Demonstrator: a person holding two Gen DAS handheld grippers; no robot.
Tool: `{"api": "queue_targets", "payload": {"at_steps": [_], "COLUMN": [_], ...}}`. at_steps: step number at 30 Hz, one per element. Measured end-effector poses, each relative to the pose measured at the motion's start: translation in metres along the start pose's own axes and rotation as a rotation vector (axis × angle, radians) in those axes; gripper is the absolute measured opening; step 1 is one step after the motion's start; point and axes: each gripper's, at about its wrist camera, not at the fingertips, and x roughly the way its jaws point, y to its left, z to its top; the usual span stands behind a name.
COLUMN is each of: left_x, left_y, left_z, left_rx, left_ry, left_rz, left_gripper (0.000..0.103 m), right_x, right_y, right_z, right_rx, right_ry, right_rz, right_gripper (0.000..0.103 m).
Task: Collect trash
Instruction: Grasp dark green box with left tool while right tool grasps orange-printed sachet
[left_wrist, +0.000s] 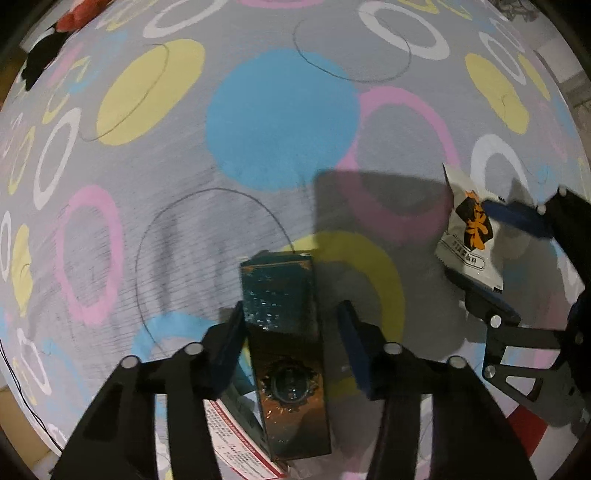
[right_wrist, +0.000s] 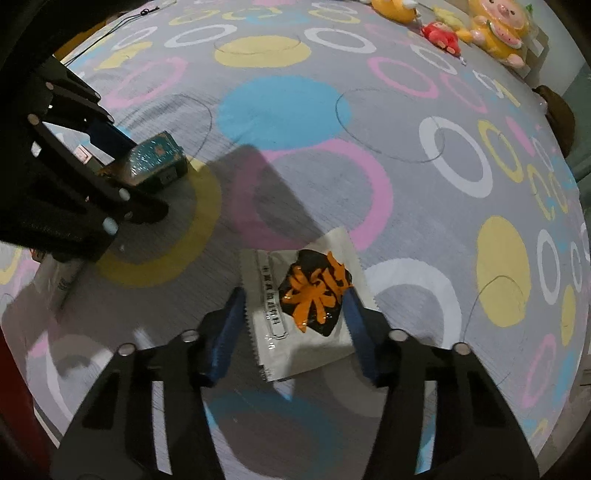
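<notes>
The dark box (left_wrist: 284, 354) lies between the left gripper (left_wrist: 291, 332)'s half-closed jaws, long axis toward twelve o'clock, left pad touching, while the right gripper (right_wrist: 295, 325)'s jaws pinch the silver packet (right_wrist: 306, 306) on the surface (right_wrist: 280, 110).

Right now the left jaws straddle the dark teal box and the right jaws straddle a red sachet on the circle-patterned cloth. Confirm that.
Wrong colour only. The sachet is silver-white with an orange and black print, not red; the right wrist view shows it. The rest holds: the left gripper straddles the dark teal box, on the circle-patterned cloth.
</notes>
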Motion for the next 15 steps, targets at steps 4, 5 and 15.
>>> {"api": "queue_targets", "payload": {"at_steps": [4, 5, 15], "left_x": [-0.002, -0.003, -0.023], "left_y": [0.006, 0.007, 0.014], "left_z": [-0.003, -0.003, -0.013], "left_rx": [-0.014, -0.014, -0.036], "left_ry": [-0.010, -0.013, -0.054], "left_rz": [0.003, 0.002, -0.019], "left_gripper": [0.037, 0.037, 0.036], "right_x": [-0.003, -0.005, -0.015], "right_y": [0.008, 0.009, -0.006], "right_z": [-0.002, -0.002, -0.002], "right_rx": [-0.004, -0.001, 0.080], "right_ry": [0.002, -0.005, -0.016], "right_rz": [-0.012, -0.020, -0.005], "right_gripper": [0.044, 0.033, 0.001]}}
